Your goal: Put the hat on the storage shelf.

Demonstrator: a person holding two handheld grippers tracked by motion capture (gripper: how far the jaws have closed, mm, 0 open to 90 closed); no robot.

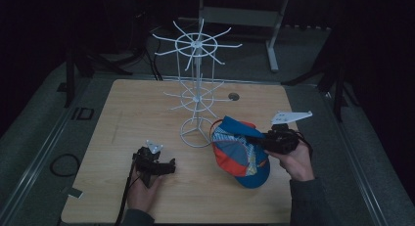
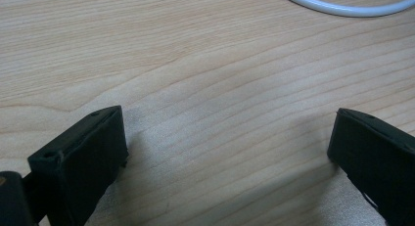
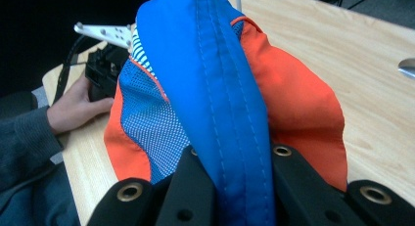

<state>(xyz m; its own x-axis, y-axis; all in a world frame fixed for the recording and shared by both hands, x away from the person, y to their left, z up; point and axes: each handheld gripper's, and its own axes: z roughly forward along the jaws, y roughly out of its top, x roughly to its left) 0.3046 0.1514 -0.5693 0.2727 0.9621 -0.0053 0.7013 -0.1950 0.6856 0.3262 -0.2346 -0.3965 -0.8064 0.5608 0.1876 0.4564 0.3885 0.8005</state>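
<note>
A blue and orange cap [image 1: 240, 152] with a mesh panel hangs tilted just above the table, right of the white wire rack [image 1: 196, 89]. My right gripper [image 1: 262, 138] is shut on the cap's blue band; in the right gripper view the band [image 3: 230, 113] runs up between the two black jaws and the cap's orange side [image 3: 298, 113] spreads to the right. My left gripper [image 1: 169, 166] rests low over the table at the front left, jaws wide apart. In the left gripper view bare wood lies between its fingers [image 2: 83, 157].
The rack's round white base [image 1: 195, 133] stands mid-table, and its rim [image 2: 342, 8] shows ahead of the left gripper. Thin wire arms stick out from the rack at two levels. A small round hole [image 1: 233, 96] sits in the tabletop behind it.
</note>
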